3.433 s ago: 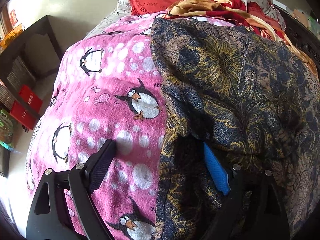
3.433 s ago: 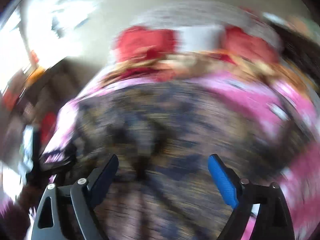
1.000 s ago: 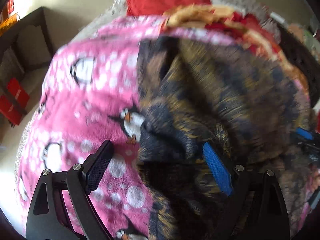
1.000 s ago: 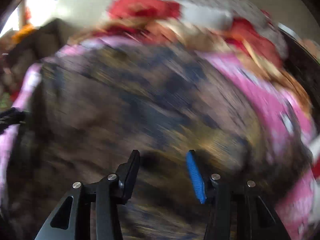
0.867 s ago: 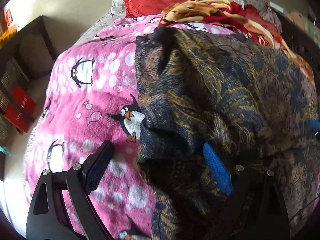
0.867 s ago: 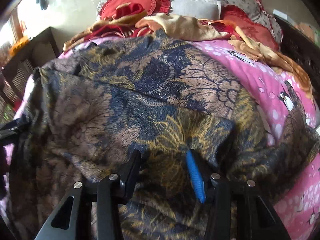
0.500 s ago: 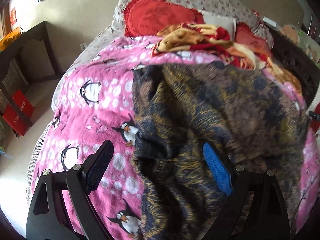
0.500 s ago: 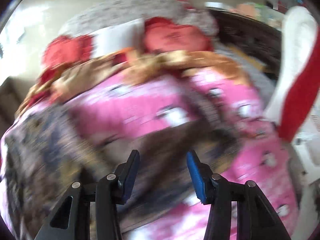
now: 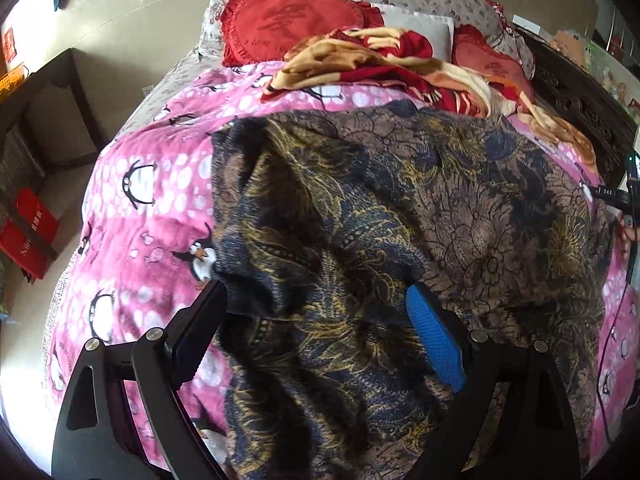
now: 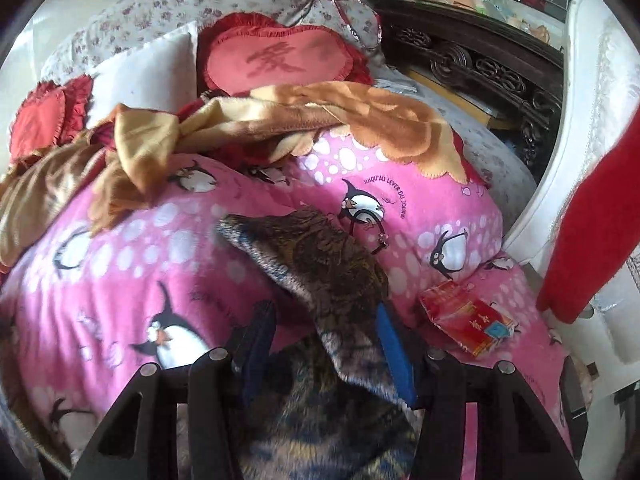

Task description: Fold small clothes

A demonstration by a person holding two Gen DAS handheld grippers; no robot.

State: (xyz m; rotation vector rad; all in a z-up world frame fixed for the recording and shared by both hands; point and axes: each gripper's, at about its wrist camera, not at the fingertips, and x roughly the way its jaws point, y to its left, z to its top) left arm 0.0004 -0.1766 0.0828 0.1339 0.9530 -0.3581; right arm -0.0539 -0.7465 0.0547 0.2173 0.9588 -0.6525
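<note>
A dark garment [image 9: 400,216] patterned in navy, brown and gold paisley lies spread over a pink penguin blanket [image 9: 152,184] on the bed, covering most of its middle and right side in the left wrist view. Its left edge is rumpled into deep folds and a raised ridge, while the right half lies flatter, showing large outlined flowers. The left gripper [image 9: 316,328] hangs above the near left part of this cloth with its jaws spread wide; the black finger sits over the garment's edge where it meets the blanket, the blue-padded finger over the cloth itself, and nothing is clamped between them. Beyond the garment lie a red and yellow throw [image 9: 384,64] and a red heart cushion [image 9: 288,28]. The garment's near hem runs out of the bottom of that view. In the right wrist view, the right gripper [image 10: 324,344] has its jaws partly apart, and a pointed corner of the garment [image 10: 320,268] rises between them, lying against the blue pad; the fabric there is blurred, and whether it is pinched I cannot tell. To the right, a red packet [image 10: 468,320] rests on the blanket.
</note>
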